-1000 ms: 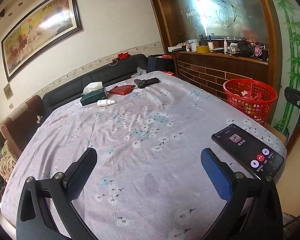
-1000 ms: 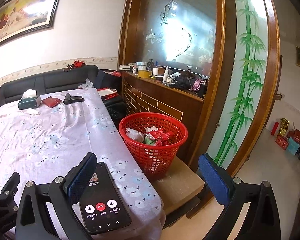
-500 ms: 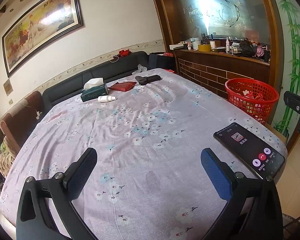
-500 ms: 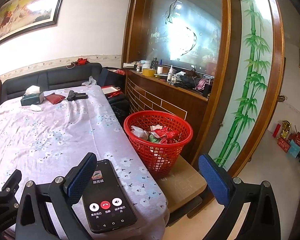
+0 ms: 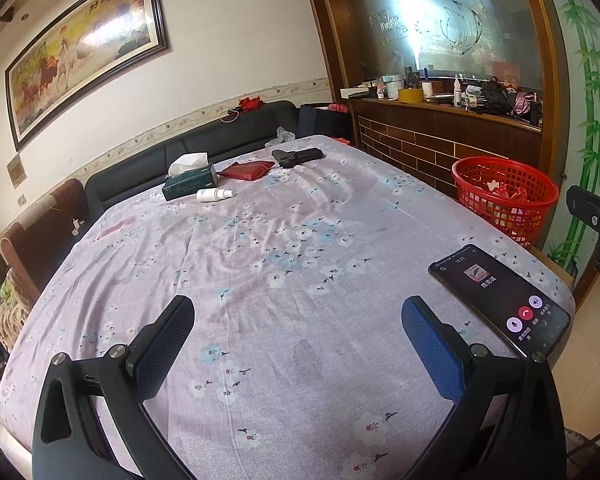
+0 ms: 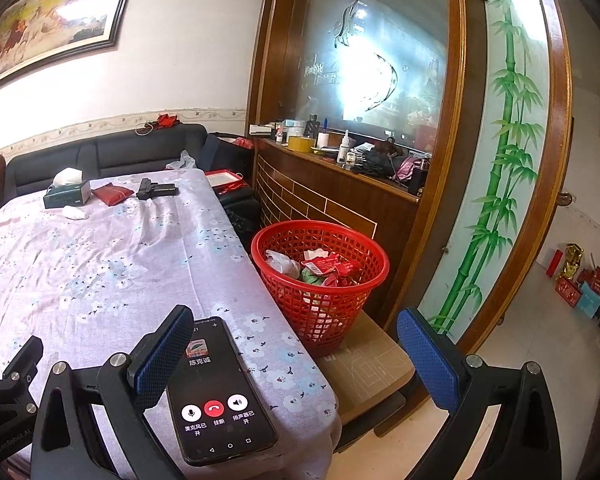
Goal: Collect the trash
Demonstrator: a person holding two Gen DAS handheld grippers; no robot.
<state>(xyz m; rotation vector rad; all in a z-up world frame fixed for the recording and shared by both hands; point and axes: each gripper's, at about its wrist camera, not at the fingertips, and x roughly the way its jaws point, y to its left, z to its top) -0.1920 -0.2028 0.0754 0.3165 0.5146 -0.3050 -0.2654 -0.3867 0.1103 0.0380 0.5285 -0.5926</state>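
Table (image 5: 300, 248) covered by a floral cloth. At its far end: tissue box (image 5: 190, 185), white bottle (image 5: 214, 195), red pouch (image 5: 247, 169), black object (image 5: 296, 157). Phone (image 5: 500, 300) lies at the near right corner.

Framed painting (image 5: 88, 52) (horses), dark sofa (image 5: 188, 152)

Red mesh basket (image 6: 320, 280), centre of the right wrist view, upright on a low stool, holds crumpled trash (image 6: 320, 270): red wrappers, white plastic bag. In the left wrist view the basket sits at right edge.

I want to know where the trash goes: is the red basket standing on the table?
No, the red basket stands on a low stool beside the table.
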